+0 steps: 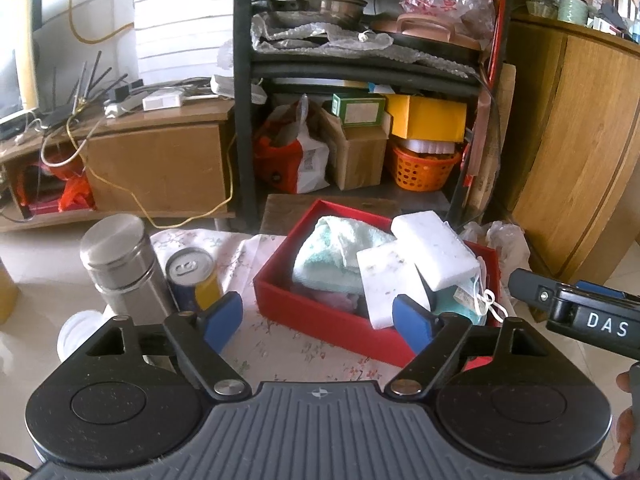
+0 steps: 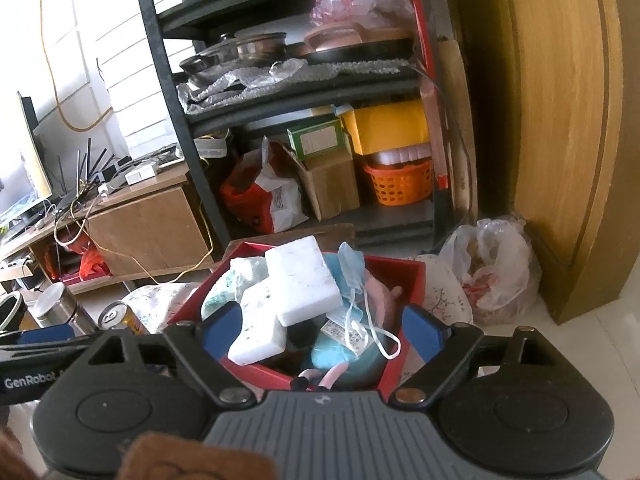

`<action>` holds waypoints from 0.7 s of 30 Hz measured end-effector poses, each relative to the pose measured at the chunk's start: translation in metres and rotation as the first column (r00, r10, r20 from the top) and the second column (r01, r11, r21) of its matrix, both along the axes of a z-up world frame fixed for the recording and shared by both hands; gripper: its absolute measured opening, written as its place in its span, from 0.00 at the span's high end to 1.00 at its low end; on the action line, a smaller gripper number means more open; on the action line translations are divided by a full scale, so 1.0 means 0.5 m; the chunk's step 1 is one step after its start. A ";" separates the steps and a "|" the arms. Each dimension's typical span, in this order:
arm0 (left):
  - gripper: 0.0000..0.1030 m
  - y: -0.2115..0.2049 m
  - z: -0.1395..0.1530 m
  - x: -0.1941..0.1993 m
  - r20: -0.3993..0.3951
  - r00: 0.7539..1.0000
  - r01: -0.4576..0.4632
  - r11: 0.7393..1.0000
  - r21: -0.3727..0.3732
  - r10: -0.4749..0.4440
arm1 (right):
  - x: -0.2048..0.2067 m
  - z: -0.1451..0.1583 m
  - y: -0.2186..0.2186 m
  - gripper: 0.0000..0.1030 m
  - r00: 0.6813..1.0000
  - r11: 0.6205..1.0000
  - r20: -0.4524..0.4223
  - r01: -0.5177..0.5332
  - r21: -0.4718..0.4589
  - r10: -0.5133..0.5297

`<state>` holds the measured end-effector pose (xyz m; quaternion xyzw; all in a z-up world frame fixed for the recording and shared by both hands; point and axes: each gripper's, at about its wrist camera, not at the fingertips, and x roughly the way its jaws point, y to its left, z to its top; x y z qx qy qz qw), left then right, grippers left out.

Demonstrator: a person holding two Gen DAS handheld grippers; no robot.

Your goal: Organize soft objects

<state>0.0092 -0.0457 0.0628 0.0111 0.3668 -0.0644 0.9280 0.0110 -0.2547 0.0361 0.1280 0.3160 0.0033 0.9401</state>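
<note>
A red box point(image 1: 312, 312) on a floral cloth holds a pale green towel point(image 1: 332, 252), two white sponges point(image 1: 436, 248) point(image 1: 384, 284), a blue face mask and a teal plush. My left gripper point(image 1: 318, 322) is open and empty, hovering at the box's near-left side. In the right wrist view the box point(image 2: 396, 368) lies just ahead, with the sponges point(image 2: 304, 280) point(image 2: 260, 324), mask point(image 2: 352, 276) and teal plush point(image 2: 340, 356) piled inside. My right gripper point(image 2: 322, 334) is open and empty just above the box's near edge.
A steel flask point(image 1: 120, 264) and a drink can point(image 1: 192, 276) stand left of the box. Behind it is a black shelf point(image 1: 244, 92) with pots, boxes and an orange basket point(image 1: 424, 168). A wooden cabinet point(image 1: 580, 140) and a plastic bag point(image 2: 496, 268) are at the right.
</note>
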 end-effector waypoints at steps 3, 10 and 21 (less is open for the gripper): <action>0.21 0.005 -0.001 -0.012 -0.003 1.000 -0.004 1.000 -0.011 0.004 | -0.012 -0.001 0.006 0.41 1.000 1.000 0.003 -0.004 -0.011 0.004; 0.20 0.008 -0.001 -0.027 0.007 1.000 -0.024 0.999 -0.027 0.024 | -0.027 0.000 0.021 0.40 0.999 0.999 0.025 -0.018 -0.048 0.020; 0.17 -0.003 -0.014 -0.023 0.000 0.999 -0.034 0.999 -0.007 0.034 | -0.032 0.003 0.033 0.40 0.998 0.998 0.039 -0.051 -0.037 0.052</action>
